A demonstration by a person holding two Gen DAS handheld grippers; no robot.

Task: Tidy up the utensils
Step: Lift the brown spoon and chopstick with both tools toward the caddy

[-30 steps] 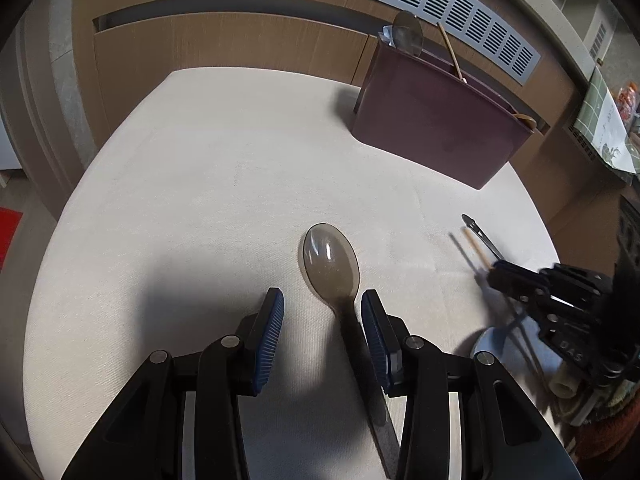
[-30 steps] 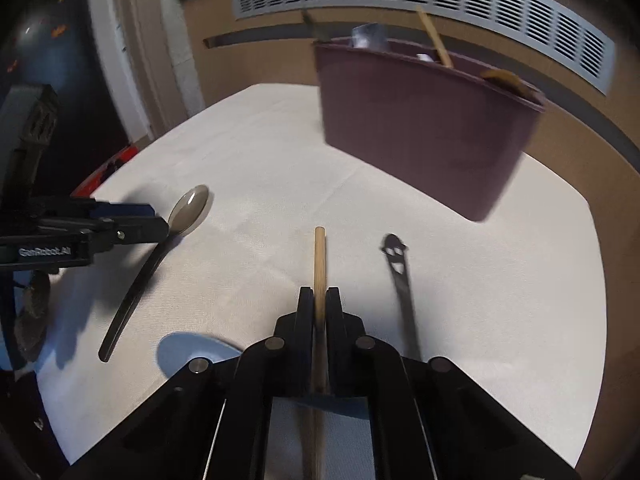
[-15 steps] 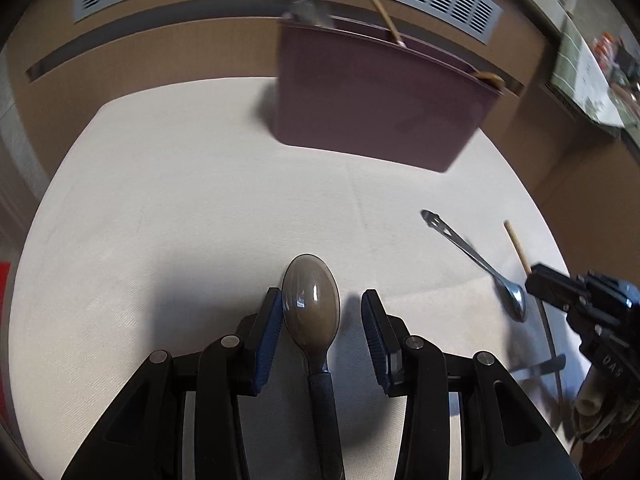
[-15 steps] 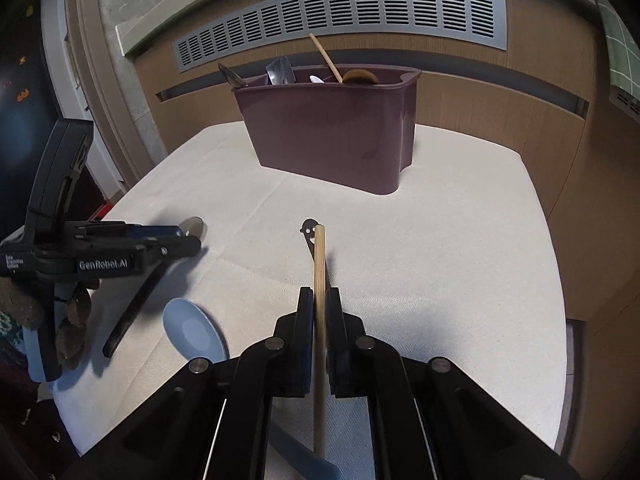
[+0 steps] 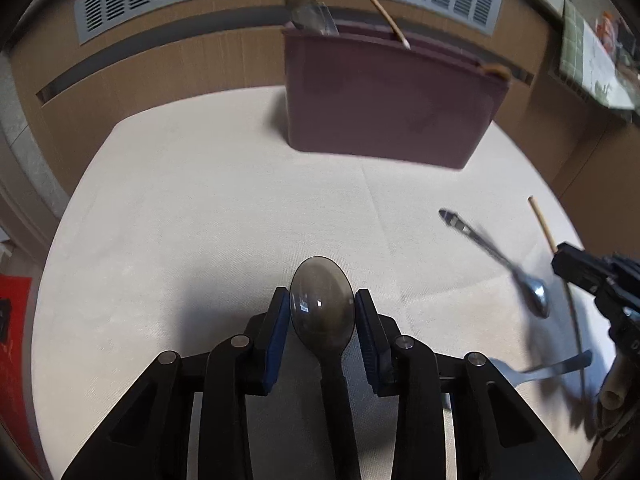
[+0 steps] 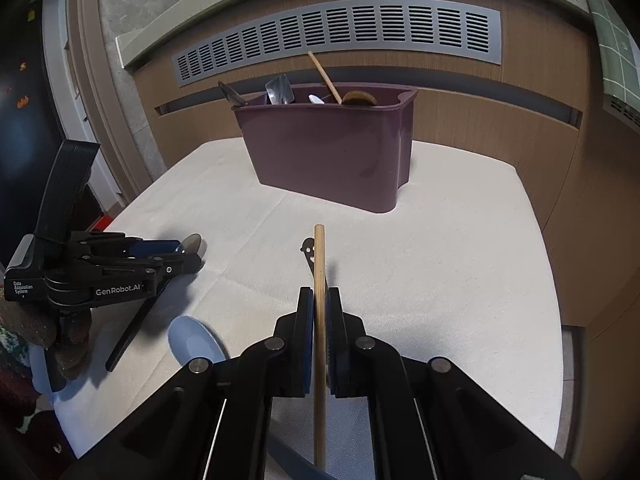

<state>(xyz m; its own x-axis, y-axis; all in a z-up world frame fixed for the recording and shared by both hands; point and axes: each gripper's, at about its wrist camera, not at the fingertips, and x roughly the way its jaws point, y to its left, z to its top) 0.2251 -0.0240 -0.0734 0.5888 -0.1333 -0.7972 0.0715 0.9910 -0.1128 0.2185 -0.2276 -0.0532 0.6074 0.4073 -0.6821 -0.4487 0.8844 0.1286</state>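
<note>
Both left tool (image 5: 322, 312) pads flank the smoky spoon (image 5: 322, 312) bowl.

Utensil bin (image 6: 328, 152) at far side of table (image 6: 460, 272), with utensils inside. Nearer, metal spoon (image 5: 496, 256) lying on table, right of smoky spoon (image 5: 322, 312); pale spoon (image 6: 192, 340) at near edge.

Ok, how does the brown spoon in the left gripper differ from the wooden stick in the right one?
The brown spoon is dark, translucent and broad-bowled; the wooden stick is pale, thin and straight. The left gripper has just been closing, pads now against the spoon's bowl, jaws wide; the right gripper pinches the stick's shaft, jaws almost shut. Both point toward the maroon bin.
</note>
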